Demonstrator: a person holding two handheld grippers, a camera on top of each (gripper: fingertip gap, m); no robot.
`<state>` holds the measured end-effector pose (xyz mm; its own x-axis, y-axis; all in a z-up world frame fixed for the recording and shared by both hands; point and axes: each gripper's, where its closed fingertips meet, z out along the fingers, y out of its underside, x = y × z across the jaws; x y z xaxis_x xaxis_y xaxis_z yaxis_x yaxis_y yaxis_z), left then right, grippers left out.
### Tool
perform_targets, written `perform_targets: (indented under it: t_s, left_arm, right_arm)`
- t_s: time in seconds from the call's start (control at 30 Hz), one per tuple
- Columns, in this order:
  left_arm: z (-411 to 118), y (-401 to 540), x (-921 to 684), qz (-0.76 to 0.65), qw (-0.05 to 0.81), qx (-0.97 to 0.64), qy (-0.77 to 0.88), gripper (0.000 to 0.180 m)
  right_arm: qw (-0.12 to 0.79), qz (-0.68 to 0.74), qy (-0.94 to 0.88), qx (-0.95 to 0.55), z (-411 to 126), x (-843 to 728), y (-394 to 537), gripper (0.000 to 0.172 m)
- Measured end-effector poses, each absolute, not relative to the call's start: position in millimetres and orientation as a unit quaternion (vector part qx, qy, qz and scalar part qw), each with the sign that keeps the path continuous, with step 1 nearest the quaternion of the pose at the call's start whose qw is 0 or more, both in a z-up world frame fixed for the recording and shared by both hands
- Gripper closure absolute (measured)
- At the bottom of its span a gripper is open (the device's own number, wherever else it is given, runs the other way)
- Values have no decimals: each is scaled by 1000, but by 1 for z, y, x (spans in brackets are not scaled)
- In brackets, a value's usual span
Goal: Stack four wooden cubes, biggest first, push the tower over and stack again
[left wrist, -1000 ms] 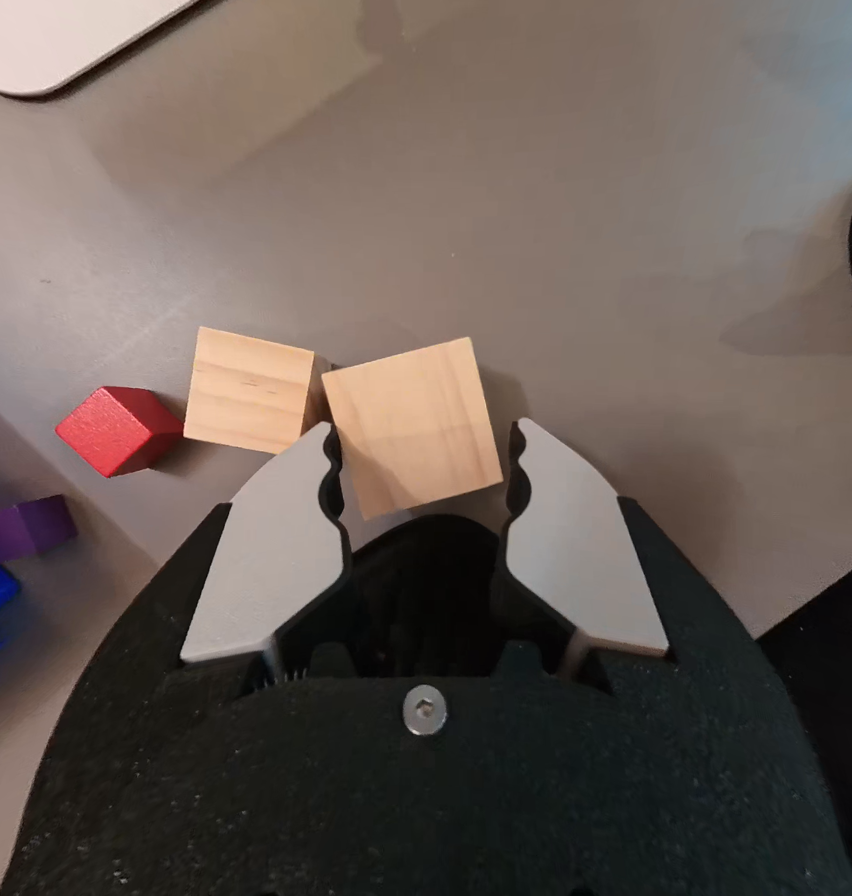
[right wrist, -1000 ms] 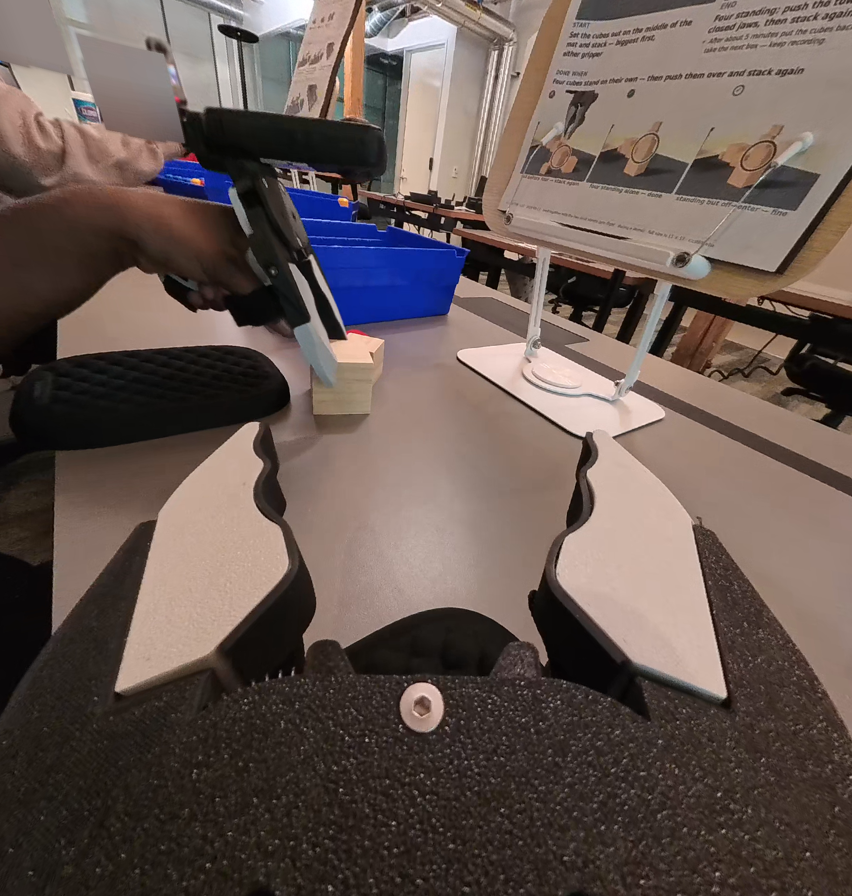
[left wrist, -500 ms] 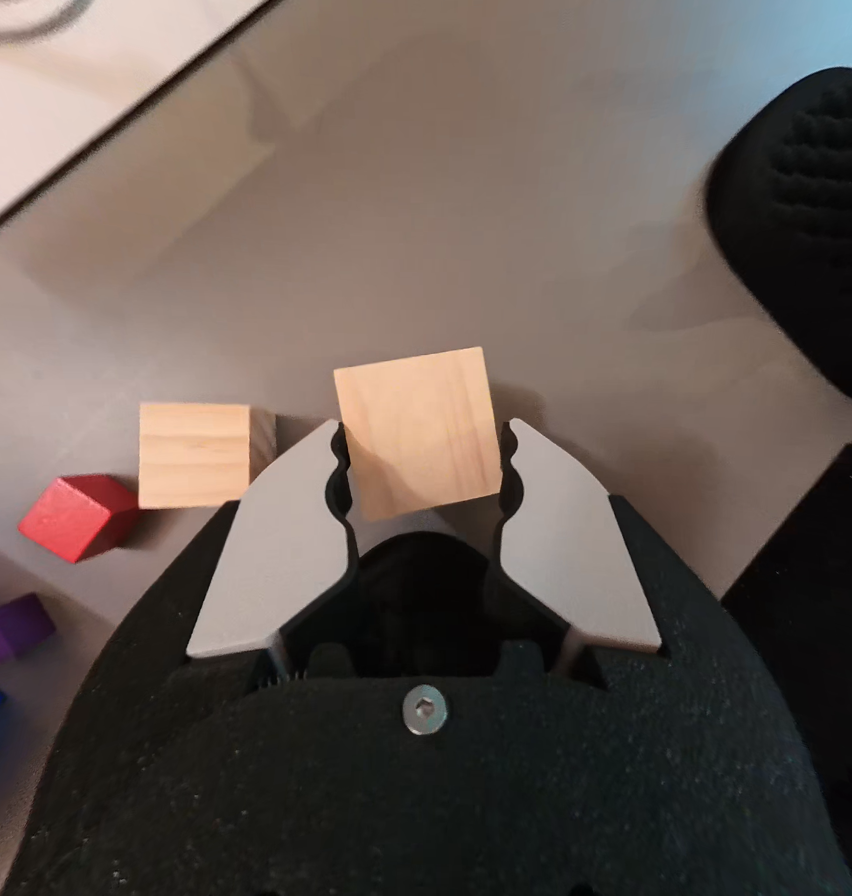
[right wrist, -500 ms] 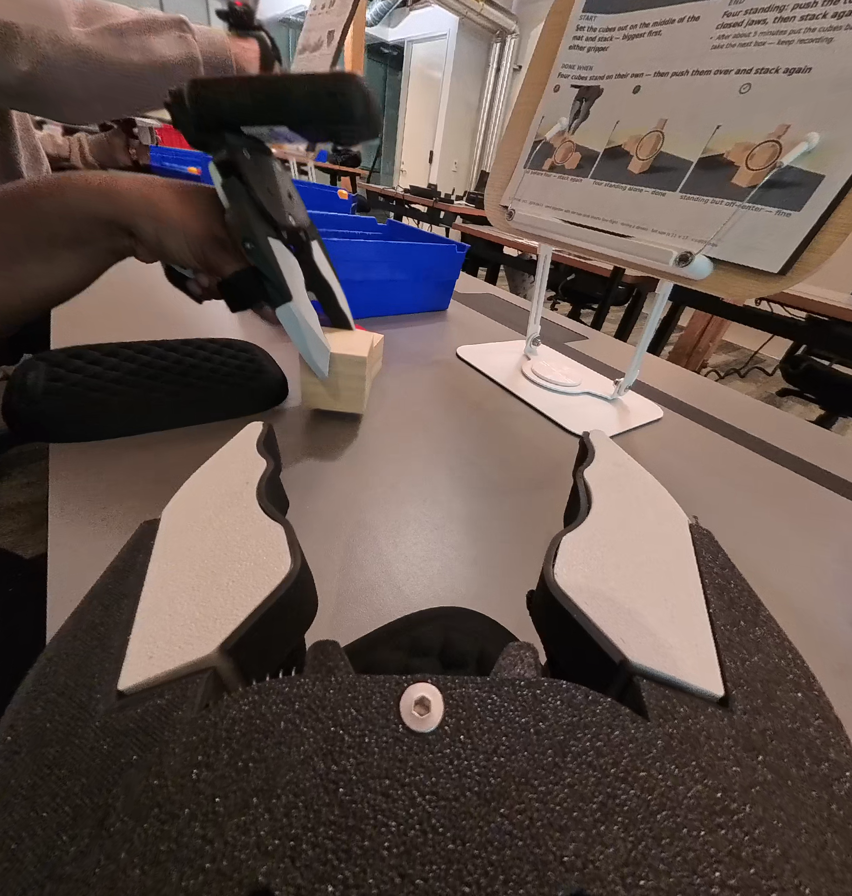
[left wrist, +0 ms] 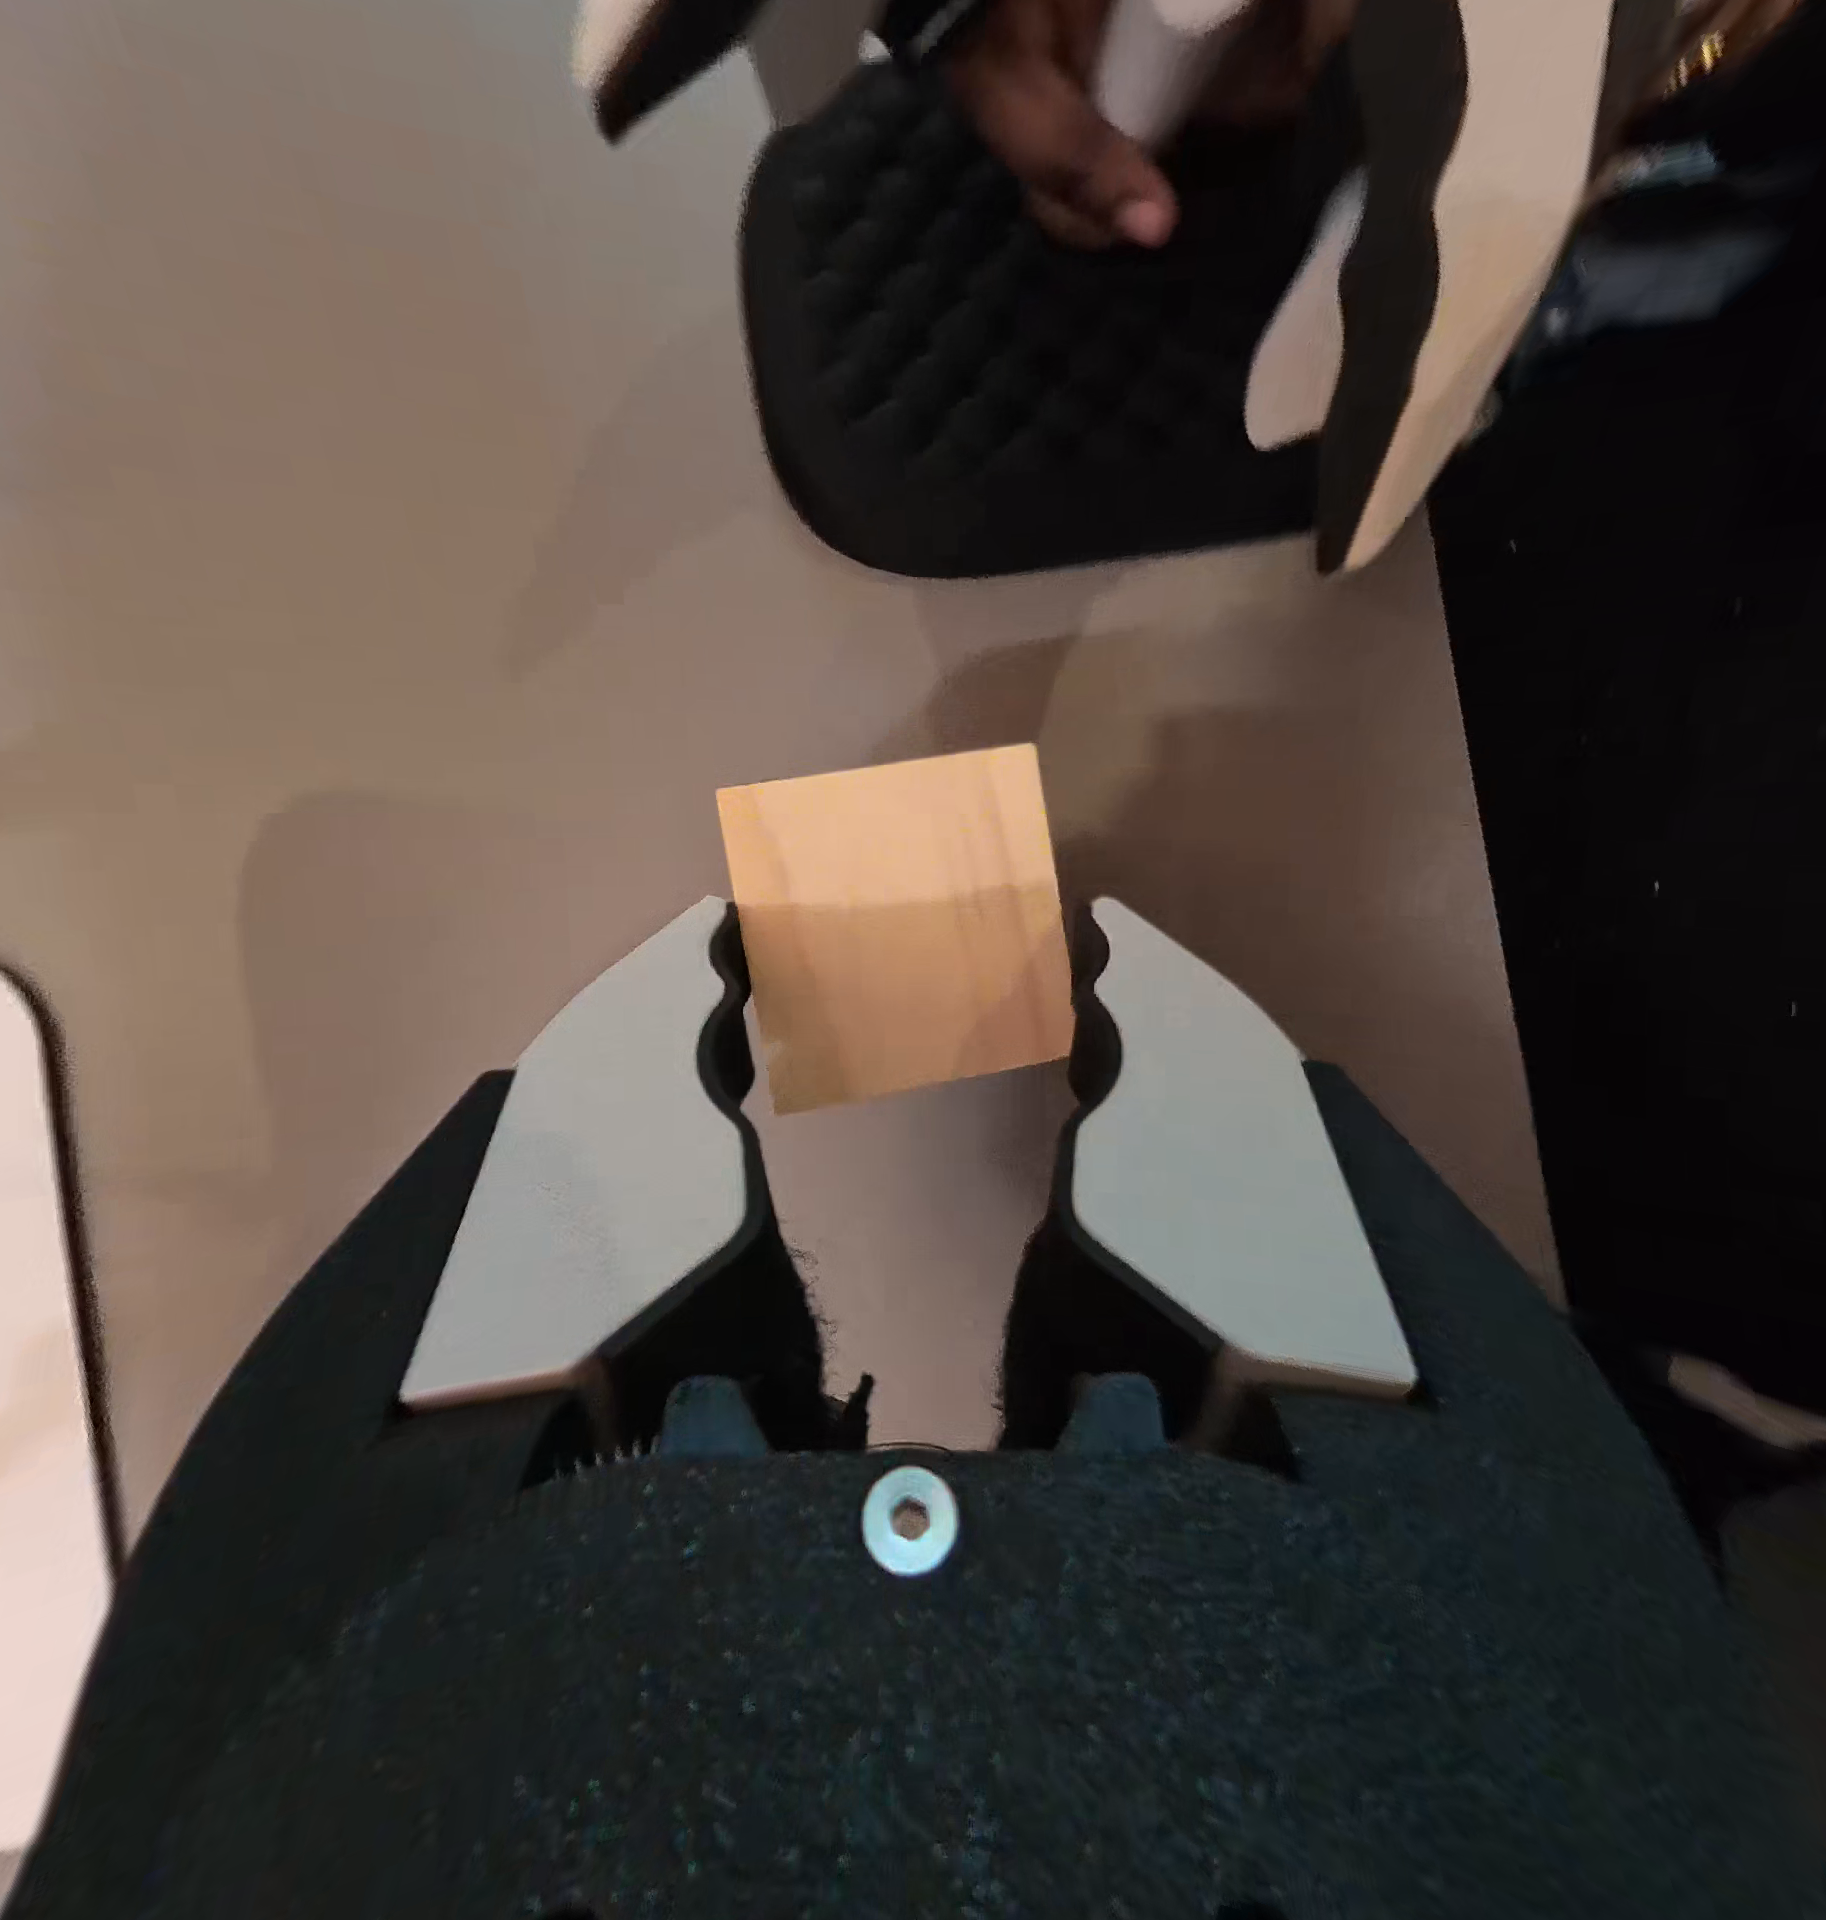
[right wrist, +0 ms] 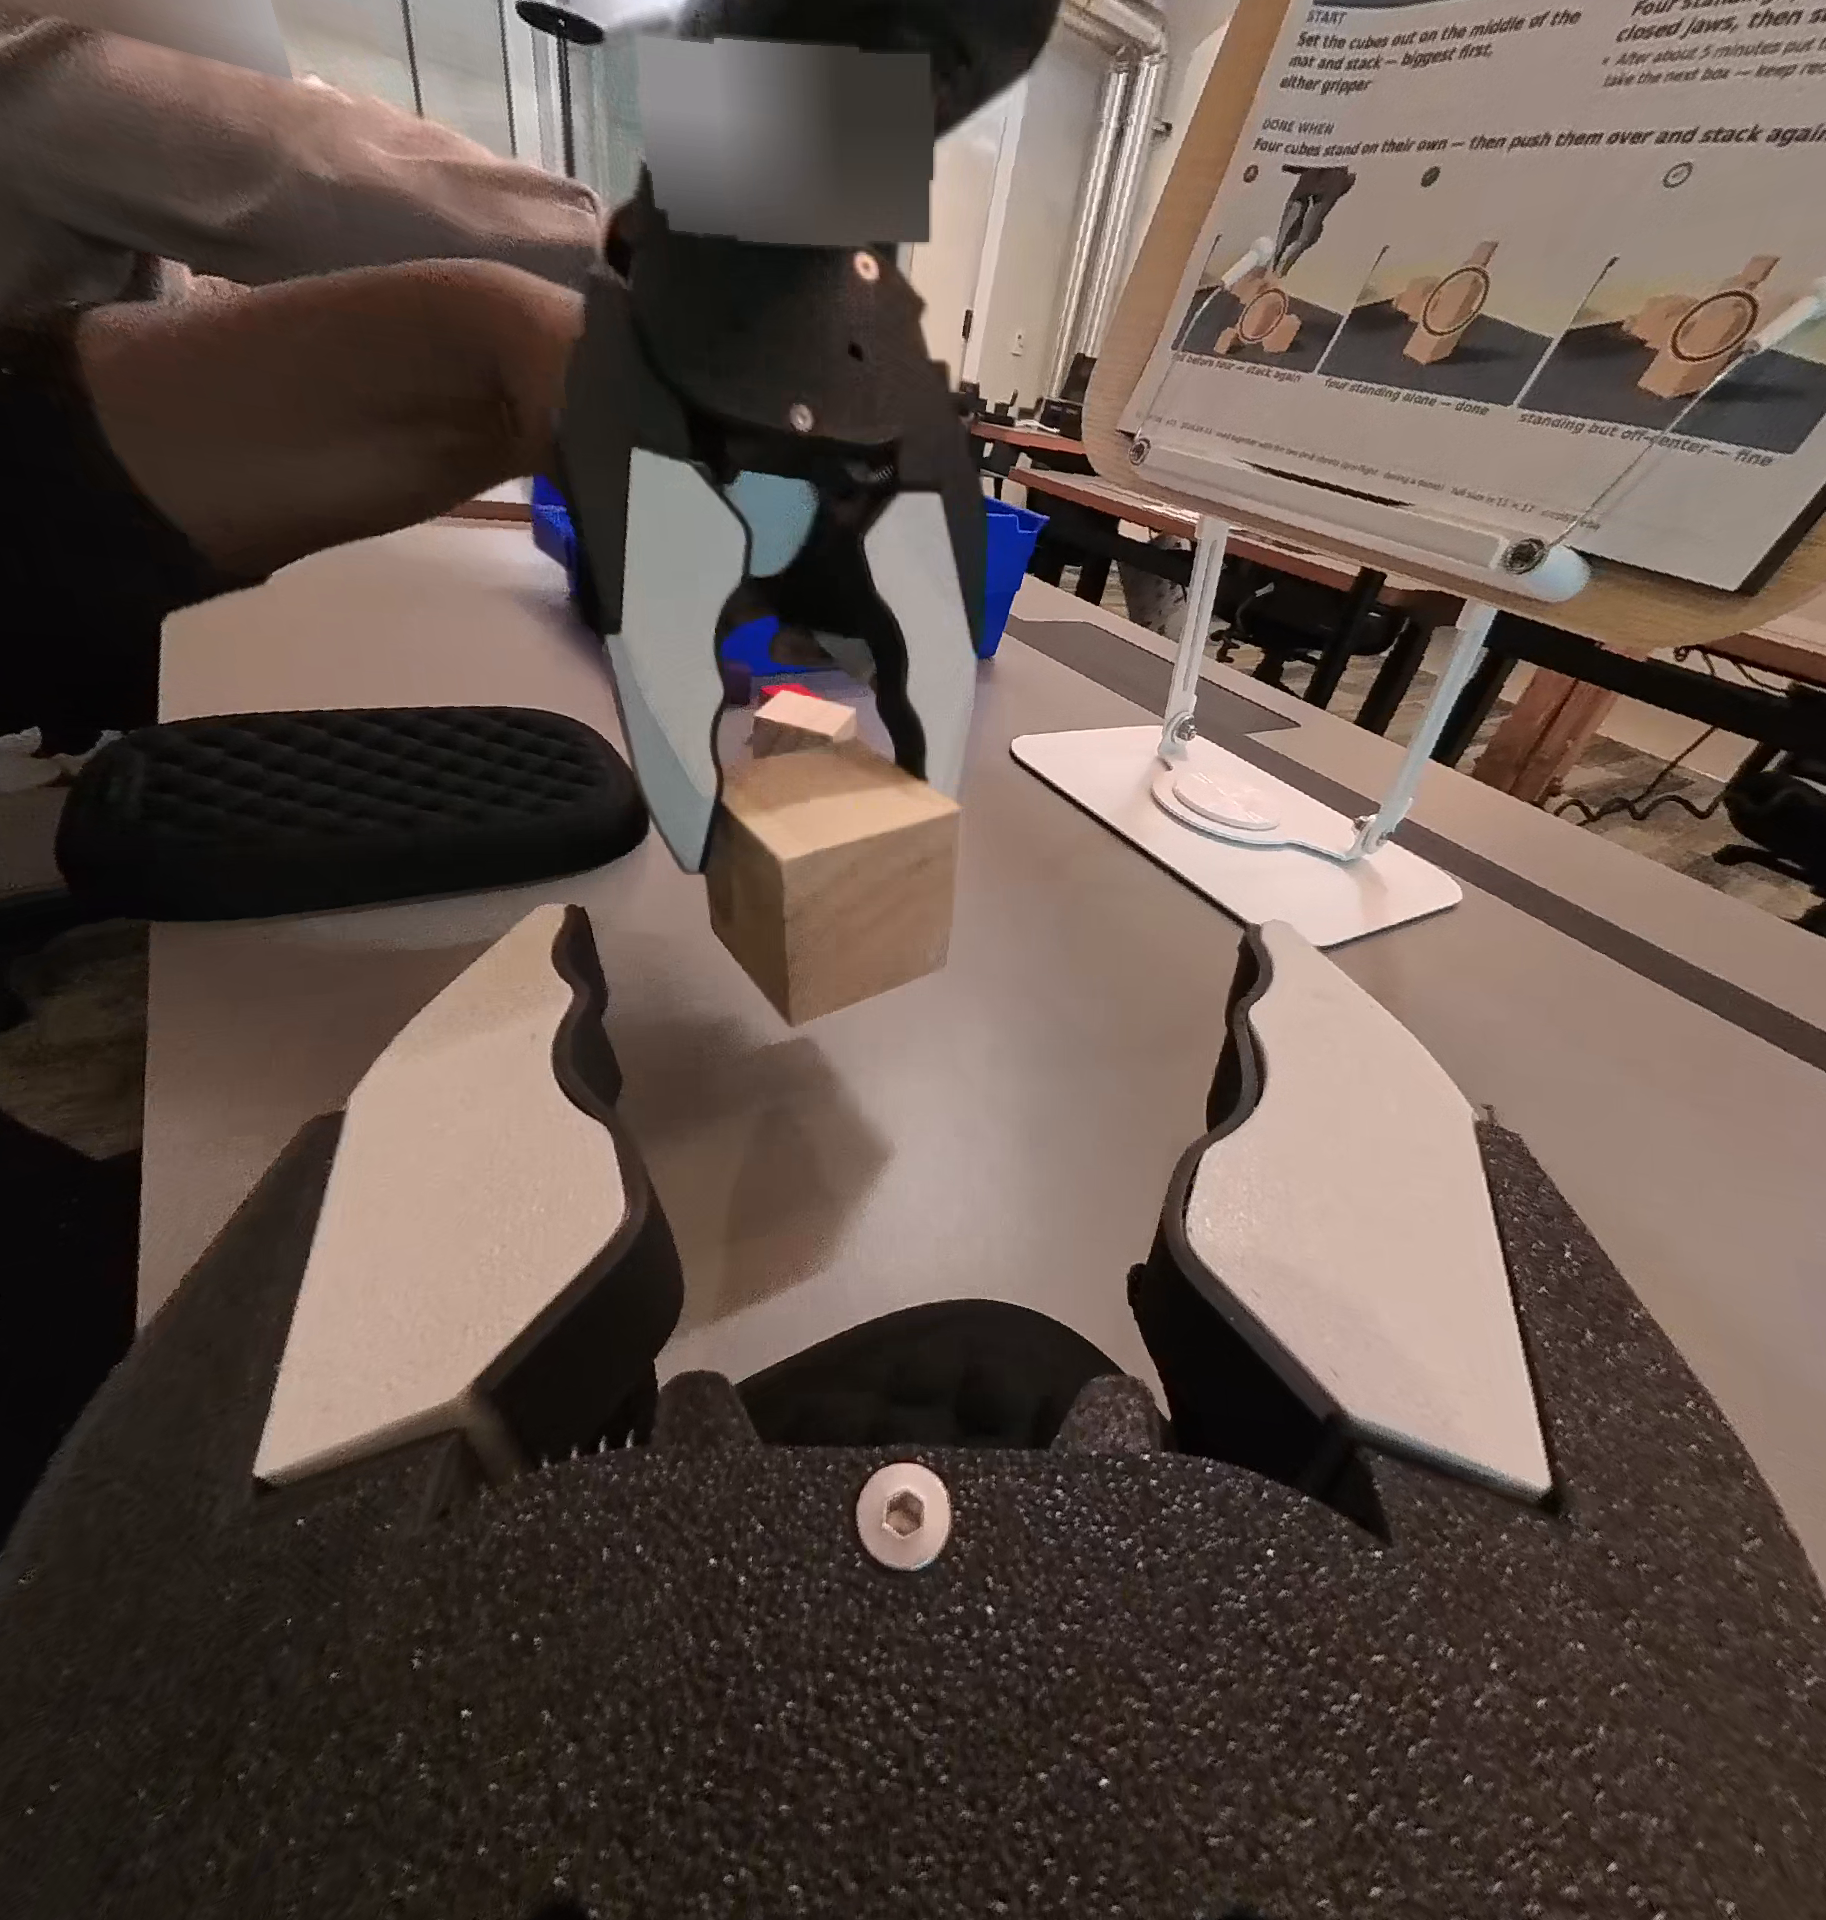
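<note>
While my left gripper (left wrist: 904,966) pinches a large wooden cube (right wrist: 836,894) between both pads, I see the cube hanging clear above the grey table (right wrist: 1044,1091), tilted, just right of the black padded armrest (right wrist: 337,800). My right gripper (right wrist: 909,1039) is spread wide with nothing between its fingers, low over the table near that armrest. Beyond the armrest a smaller wooden cube (right wrist: 800,727) rests on the table, with a white stand base (right wrist: 1252,831) farther right.

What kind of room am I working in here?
Probably an office-style lab or workroom: rows of desks and chairs behind, blue storage bins, and an instruction sheet on a stand on the grey table.
</note>
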<state>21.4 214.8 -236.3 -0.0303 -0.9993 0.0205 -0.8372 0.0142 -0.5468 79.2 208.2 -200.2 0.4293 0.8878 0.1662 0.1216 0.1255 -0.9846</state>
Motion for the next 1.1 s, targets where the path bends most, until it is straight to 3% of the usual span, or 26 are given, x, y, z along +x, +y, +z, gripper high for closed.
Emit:
perform_targets:
  t_s: [0.2, 0.9, 1.1]
  left_arm:
    - [-253, 217, 24, -198, 133, -598, 765, 121]
    - [-272, 216, 25, -271, 50, -595, 755, 119]
    - [-243, 225, 22, -274, 130, -610, 732, 89]
  right_arm:
    - [606, 322, -437, -582, -201, 79, 207, 60]
    - [596, 329, -437, -587, -202, 78, 208, 62]
    - [598, 331, -436, -585, -202, 79, 208, 63]
